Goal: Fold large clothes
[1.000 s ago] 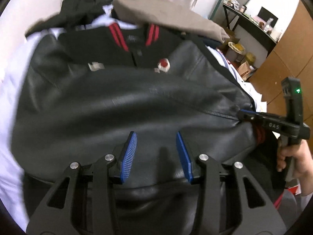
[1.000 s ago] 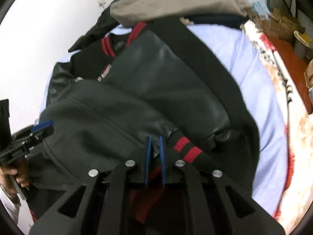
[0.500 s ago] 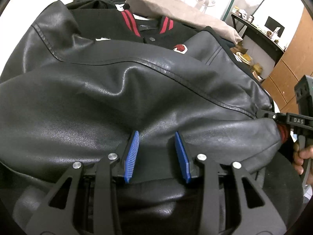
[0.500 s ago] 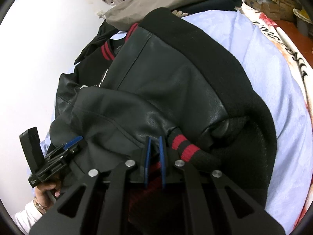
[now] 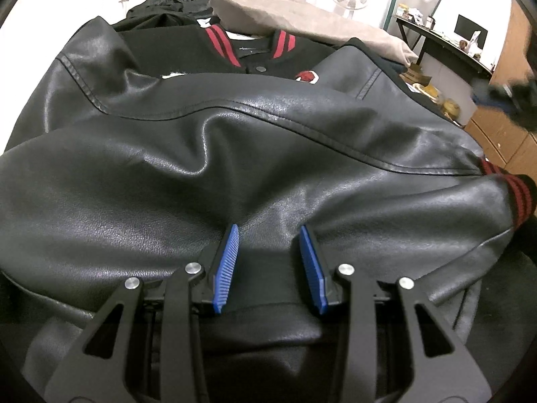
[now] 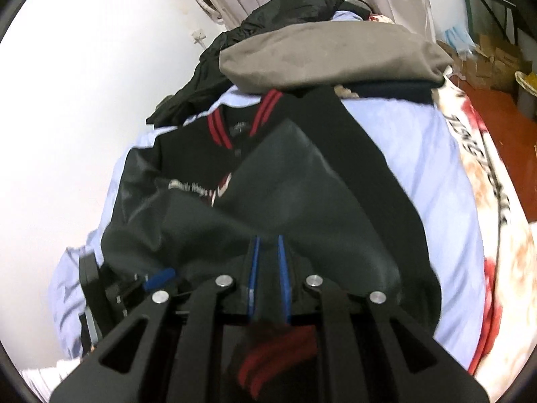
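The black jacket [image 5: 255,154] lies on the bed [image 6: 419,168], collar toward the far clothes pile, long axis running away from the grippers. The left gripper [image 5: 270,262] stands parted over a bunched fold that could slip; the right gripper [image 6: 267,278] pinches the hem.

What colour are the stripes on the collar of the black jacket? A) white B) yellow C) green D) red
D: the black jacket lying on the bed has a collar with red stripes, and the right wrist view shows the same red bands at its neck.
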### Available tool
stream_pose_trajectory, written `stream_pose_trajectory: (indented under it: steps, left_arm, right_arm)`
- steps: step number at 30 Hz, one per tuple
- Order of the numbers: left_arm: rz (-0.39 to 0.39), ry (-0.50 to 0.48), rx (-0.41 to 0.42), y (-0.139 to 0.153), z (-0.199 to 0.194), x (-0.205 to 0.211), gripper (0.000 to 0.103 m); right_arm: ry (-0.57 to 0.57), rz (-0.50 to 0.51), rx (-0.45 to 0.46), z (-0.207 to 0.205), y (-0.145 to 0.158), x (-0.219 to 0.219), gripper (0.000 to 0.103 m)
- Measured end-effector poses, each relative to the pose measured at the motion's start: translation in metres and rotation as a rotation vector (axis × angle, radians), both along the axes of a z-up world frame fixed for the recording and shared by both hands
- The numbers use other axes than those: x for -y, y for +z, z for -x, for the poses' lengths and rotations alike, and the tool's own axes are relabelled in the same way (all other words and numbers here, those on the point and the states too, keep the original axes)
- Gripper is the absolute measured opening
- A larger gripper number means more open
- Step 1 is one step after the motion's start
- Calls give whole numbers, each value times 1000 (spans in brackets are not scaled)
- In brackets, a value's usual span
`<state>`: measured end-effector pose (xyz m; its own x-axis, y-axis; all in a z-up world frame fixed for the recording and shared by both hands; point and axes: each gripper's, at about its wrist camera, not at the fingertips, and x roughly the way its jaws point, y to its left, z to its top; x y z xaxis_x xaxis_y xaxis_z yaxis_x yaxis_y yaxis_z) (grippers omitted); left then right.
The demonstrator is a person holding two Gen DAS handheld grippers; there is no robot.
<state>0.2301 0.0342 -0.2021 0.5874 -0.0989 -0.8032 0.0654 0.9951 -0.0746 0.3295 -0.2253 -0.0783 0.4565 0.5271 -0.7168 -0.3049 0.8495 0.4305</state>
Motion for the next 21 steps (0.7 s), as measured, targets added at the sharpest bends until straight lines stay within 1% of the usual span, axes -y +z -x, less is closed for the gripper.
stream_pose_trajectory:
  steps: [4,5,8,10,13,14,15,16,17,19,21]
  left_arm:
    - [35,6,1,-4,0,-6,39]
    - [42,8,0,-4,0,-7,39]
    - [48,9,7,-5,1,-9,39]
    - [54,9,7,-6,0,-10,39]
    - [66,10,5,-7,0,-12,39]
    - [69,-3,-4,-7,-1,-12,39]
    - [71,-2,-4,-7,-1,-13,39]
    - [75,0,-7,-7,-2,-14,39]
    - [77,2,-9,-8,-3,-15,39]
    - [82,4,-12,-8,-4,-15,39]
    - [86,4,-12,-8,-3,-16,39]
  right_arm:
    - [-7,17,-31,-45,-12,-20,14]
    - [-10,27,-51,-61,-19,-28,14]
    - [-2,49,-79,-86,-35,-47,14]
    - [17,91,-78,-98,-44,-62,14]
    - [44,193,-80,-114,-63,-86,14]
    - [48,234,-98,-122,-74,-93,14]
    - [53,265,-135,-129,-86,-97,13]
    - [60,276,-169,-135,-98,-99,13]
    - [63,270,-188,-139,-103,-98,11]
    - [62,223,-234,-146,-112,-92,10]
    - [68,212,-239,-146,-110,-89,9]
